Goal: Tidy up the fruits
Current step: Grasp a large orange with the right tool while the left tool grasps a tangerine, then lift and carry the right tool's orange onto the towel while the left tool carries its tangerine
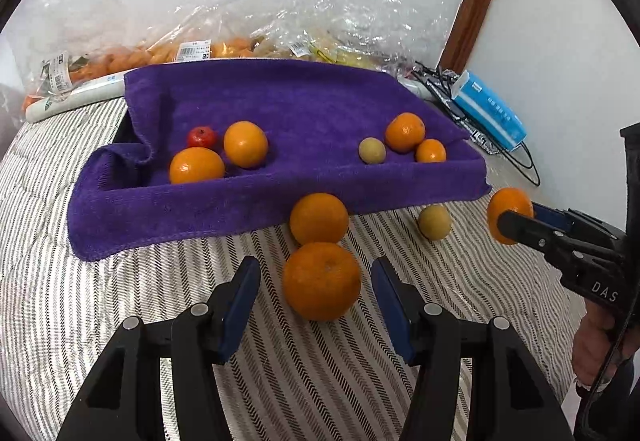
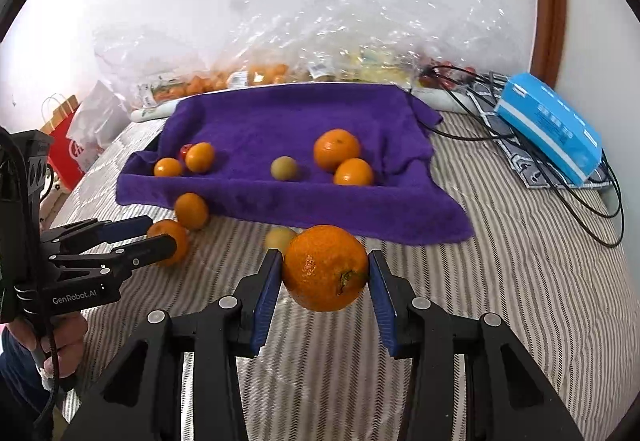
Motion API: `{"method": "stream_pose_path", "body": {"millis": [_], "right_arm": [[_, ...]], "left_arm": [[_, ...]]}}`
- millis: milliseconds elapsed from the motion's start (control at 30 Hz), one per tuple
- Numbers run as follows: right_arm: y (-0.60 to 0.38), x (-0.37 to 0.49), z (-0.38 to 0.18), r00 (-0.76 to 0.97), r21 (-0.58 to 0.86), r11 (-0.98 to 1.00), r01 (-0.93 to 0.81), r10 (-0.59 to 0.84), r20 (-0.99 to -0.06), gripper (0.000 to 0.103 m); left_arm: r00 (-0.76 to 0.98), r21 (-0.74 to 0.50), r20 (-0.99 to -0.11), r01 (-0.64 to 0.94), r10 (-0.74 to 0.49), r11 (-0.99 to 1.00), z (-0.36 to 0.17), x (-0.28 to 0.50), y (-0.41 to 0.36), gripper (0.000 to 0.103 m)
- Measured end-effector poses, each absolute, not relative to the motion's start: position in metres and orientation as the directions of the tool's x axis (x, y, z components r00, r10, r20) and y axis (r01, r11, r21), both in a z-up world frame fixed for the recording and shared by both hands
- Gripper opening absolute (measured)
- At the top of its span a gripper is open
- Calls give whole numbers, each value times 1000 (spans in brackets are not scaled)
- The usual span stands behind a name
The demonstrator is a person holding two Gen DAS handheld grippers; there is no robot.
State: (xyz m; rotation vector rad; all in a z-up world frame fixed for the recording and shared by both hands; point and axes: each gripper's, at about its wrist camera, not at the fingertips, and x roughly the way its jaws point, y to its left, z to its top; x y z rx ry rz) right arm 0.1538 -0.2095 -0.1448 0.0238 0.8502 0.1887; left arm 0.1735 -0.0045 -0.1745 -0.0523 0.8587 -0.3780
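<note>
My right gripper [image 2: 325,277] is shut on an orange [image 2: 325,268] and holds it above the striped bedding; it also shows in the left wrist view [image 1: 510,215]. My left gripper [image 1: 316,281] is open around a large orange [image 1: 322,281] that lies on the bedding. Behind it lies another orange [image 1: 319,218], and a yellow-green fruit [image 1: 435,222] to the right. A purple towel [image 1: 280,109] covers a tray that holds several oranges [image 1: 245,143], a small red fruit [image 1: 201,136] and a yellow-green fruit [image 1: 372,150].
Clear plastic bags of fruit [image 1: 192,53] lie along the wall behind the towel. A blue box [image 2: 550,127] and black cables [image 2: 588,209] lie at the right. A red paper bag [image 2: 66,153] stands off the bed at the left.
</note>
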Motion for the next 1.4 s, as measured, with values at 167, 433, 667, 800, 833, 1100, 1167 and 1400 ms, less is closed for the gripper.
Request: {"method": "stream_pose_path", "body": {"millis": [167, 433, 667, 800, 833, 1100, 1167, 1400], "right_arm": [[-209, 156, -149, 637, 99, 984, -145, 170, -752, 43], [-205, 156, -154, 626, 92, 985, -148, 165, -762, 43], [-204, 157, -160, 609, 90, 986, -143, 159, -777, 43], [-202, 158, -166, 597, 84, 986, -144, 155, -787, 43], [-202, 159, -168, 592, 86, 986, -144, 155, -791, 43], [-201, 160, -173, 588, 89, 985, -150, 162, -792, 44], [-200, 161, -175, 586, 82, 985, -150, 155, -795, 44], [-199, 162, -180, 578, 82, 985, -151, 156, -801, 43]], "left_arm": [[583, -179, -740, 310, -336, 934, -180, 176, -9, 52], [587, -176, -731, 330, -348, 927, -180, 173, -12, 38], [580, -196, -732, 324, -358, 926, -179, 172, -9, 39], [578, -195, -735, 321, -355, 927, -179, 172, -9, 39], [577, -194, -736, 321, -354, 927, -180, 173, -9, 39], [572, -186, -744, 319, -346, 929, -182, 176, -13, 39], [572, -188, -742, 323, -350, 928, -182, 176, -13, 38], [586, -218, -710, 346, -391, 913, -174, 171, -11, 38]]}}
